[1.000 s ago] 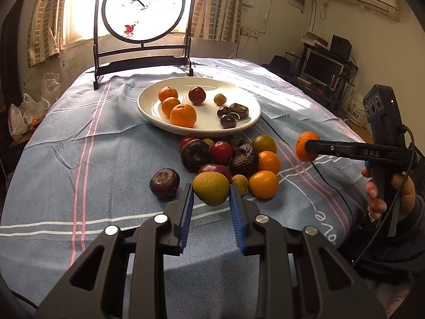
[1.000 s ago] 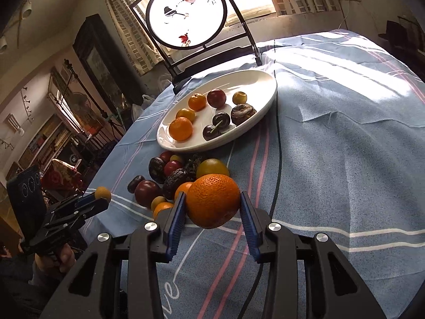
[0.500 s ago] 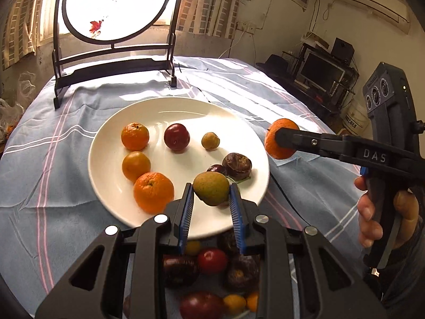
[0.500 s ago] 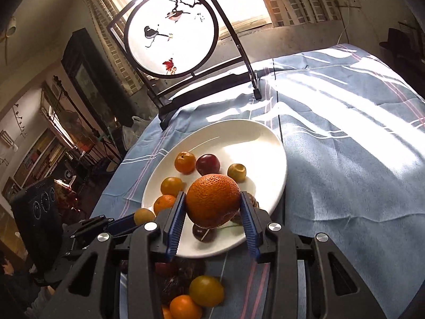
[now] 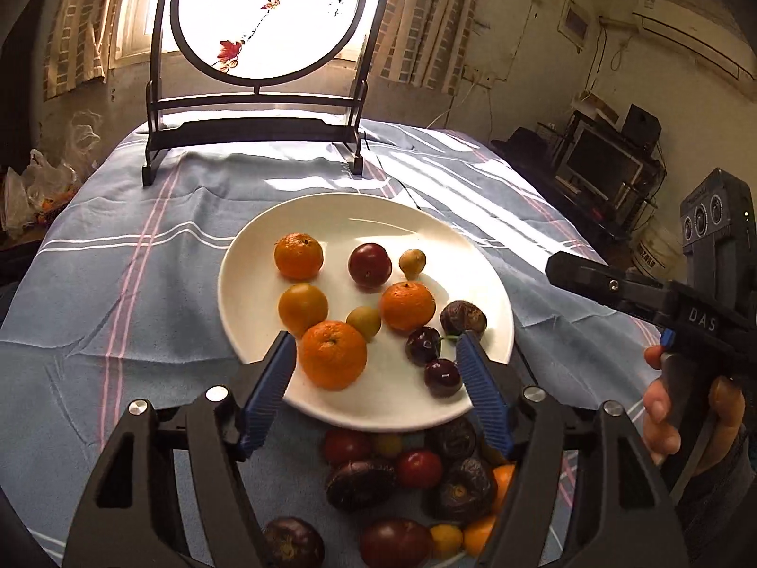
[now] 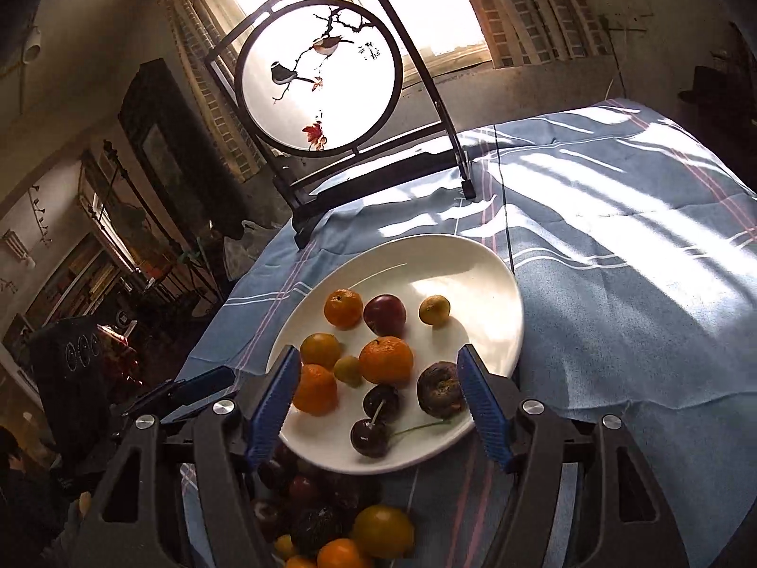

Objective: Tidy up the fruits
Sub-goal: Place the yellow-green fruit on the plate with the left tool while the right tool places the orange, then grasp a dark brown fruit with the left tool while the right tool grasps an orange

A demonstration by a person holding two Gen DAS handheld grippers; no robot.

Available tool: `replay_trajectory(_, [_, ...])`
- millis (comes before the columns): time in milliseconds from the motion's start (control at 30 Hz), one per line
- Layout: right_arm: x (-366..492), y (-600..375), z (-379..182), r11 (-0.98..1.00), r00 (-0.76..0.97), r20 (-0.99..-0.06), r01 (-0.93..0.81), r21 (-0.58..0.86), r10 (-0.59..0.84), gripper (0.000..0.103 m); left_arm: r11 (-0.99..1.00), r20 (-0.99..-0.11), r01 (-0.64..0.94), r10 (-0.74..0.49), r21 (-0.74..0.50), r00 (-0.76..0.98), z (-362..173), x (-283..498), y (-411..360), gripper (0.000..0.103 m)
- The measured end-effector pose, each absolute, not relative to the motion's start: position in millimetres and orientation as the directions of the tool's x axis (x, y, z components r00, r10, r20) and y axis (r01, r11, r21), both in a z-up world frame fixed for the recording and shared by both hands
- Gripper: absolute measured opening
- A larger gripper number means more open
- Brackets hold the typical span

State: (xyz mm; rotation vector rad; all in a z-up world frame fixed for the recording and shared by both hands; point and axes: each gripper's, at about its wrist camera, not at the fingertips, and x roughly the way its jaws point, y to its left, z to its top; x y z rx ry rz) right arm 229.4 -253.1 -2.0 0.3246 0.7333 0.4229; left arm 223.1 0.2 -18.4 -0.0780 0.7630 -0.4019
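Observation:
A white plate (image 5: 378, 210) on the blue cloth holds several fruits: oranges, a red plum, dark cherries, a wrinkled dark fruit. A small yellow-green fruit (image 5: 363, 323) and an orange (image 5: 408, 306) lie mid-plate. My left gripper (image 5: 376, 359) is open and empty over the plate's near rim. My right gripper (image 6: 378, 378) is open and empty over the same plate (image 6: 473, 260); the orange (image 6: 385, 360) lies just beyond its jaws. The right gripper also shows at the right of the left wrist view (image 5: 615, 291).
A pile of loose fruit (image 5: 416, 483) lies on the cloth in front of the plate, also in the right wrist view (image 6: 331, 530). A round bird screen (image 5: 265, 14) on a black stand is at the table's far edge. A black cable (image 6: 504, 217) runs past the plate.
Both grippers have opened and let go: the yellow-green fruit and the orange now lie on the plate. Both grippers sit lower and closer to the plate.

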Motion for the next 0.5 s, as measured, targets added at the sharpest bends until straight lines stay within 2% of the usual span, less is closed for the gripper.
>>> replay_trajectory(167, [173.0, -250.9, -9.5, 0.888, 0.659, -0.600, -0.277, 0.367, 0.454, 0.069, 0.932, -0.698, 0.347, -0.317, -0.104, 0.643, -38.2, 171.7, 23.1, 0.068])
replay_trajectory(433, [116.4, -253.7, -41.7, 0.891, 0.622, -0.642, -0.252, 0.377, 0.447, 0.069, 0.942, -0.762, 0.328, -0.262, -0.068, 0.592, -72.9, 149.2, 46.4, 0.067])
replay_trajectory(500, [109.2, -252.5, -43.5, 0.896, 0.621, -0.649, -0.252, 0.365, 0.439, 0.069, 0.941, -0.771, 0.334, -0.249, -0.050, 0.586, -76.8, 151.6, 42.7, 0.062])
